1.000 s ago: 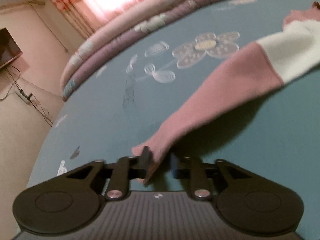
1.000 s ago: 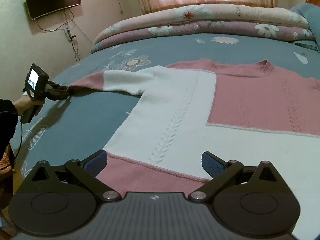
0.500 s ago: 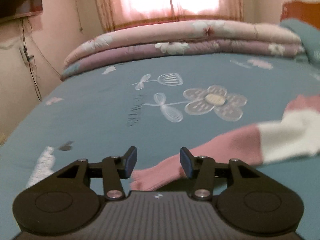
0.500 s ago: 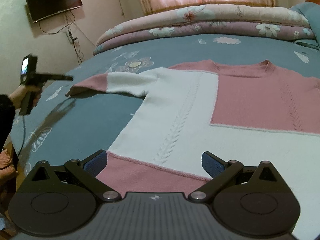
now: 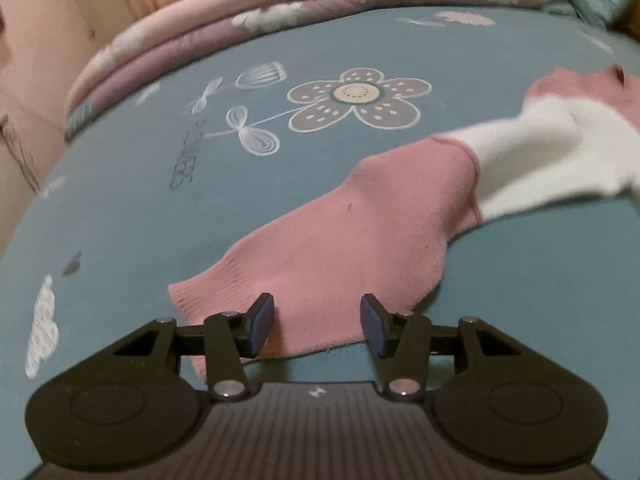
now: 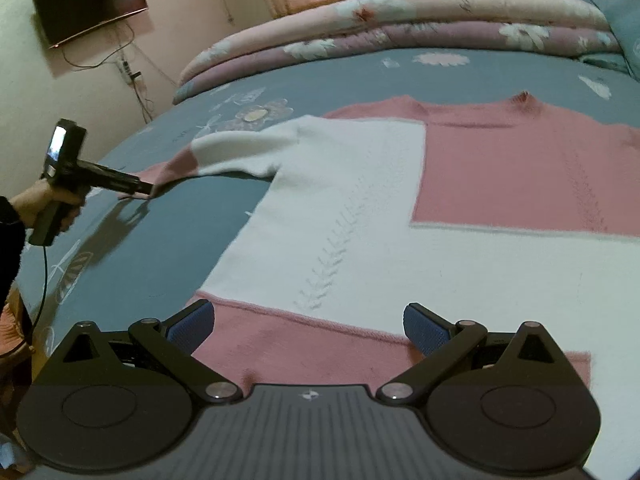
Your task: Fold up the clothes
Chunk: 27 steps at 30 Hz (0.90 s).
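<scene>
Now left tongs (image 5: 317, 326) just opened over the sweater's (image 6: 360, 208) cuff (image 5: 224, 300)

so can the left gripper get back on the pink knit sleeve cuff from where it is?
Probably yes. The left gripper is open right over the pink knit sleeve cuff, which lies flat on the blue bedsheet with nothing in the way.

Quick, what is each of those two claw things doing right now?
Left gripper: open, jaws just opened, pink sleeve cuff lying loose between them.
Right gripper: open, holding nothing.
</scene>
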Available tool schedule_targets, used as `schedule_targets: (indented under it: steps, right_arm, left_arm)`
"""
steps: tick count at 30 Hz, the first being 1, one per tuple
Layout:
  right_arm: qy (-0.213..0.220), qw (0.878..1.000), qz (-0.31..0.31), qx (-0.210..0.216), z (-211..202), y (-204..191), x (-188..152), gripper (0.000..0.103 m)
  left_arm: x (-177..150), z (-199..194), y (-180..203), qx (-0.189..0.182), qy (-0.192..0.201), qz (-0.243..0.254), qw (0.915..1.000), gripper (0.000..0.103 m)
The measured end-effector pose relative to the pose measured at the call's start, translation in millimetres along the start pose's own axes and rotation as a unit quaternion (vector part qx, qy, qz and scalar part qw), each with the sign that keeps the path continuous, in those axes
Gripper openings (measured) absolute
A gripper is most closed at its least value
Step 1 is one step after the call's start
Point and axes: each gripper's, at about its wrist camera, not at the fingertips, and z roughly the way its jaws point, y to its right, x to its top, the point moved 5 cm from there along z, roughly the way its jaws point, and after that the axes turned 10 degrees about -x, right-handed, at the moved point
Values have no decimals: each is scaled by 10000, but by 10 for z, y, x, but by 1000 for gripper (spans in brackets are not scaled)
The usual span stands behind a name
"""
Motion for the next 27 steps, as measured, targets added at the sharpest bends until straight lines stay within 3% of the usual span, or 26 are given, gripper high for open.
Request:
schedule_targets:
  steps: [5,9,12,13,16,18,19,20,22,25,27]
  right_arm:
    - [111,9999,-112,-18,-46,-39,27,103]
    - [168,9997,-177,1,-69,-38,52,103]
    - [115,9998,-128,22,-20,-2,52,103]
    - [86,9999,-94,19,8,6,52,103]
    - [-27,10000,-45,-5,98,9,23,103]
    - [-54,9999,-90,-23,130,-8,5,103]
    - [-45,9999,-136,-51,134,-19,-1,102]
    - [-38,9998,-176,-80,139,-32,-3,102]
    - [-36,9997,-213,-90,144,-49,-4,103]
    - [-22,9997,-237,-94,126,-53,-4,102]
    - [-11,9997,-240,-108,120,-51,-2,102]
  left_arm:
    - [240,-9,-387,168,410,-475,9979,49]
    - [159,251,-723,483,72,-788,9957,48]
    - [22,290,-828,307,152,-1049,9939,52]
    - [-12,292,-865,204,191,-1245,9918,58]
    - [-59,263,-923,-114,156,-1576,9873,57]
    - [-73,254,-916,-273,121,-1616,9864,54]
    - [-64,254,-889,-263,119,-1596,9868,45]
    - [-49,243,-858,-252,153,-1584,9869,25]
    - [-12,220,-795,-190,226,-1529,9878,7]
    - [127,167,-694,338,483,-1136,9918,6]
    - [228,97,-711,511,784,-1227,9880,6]
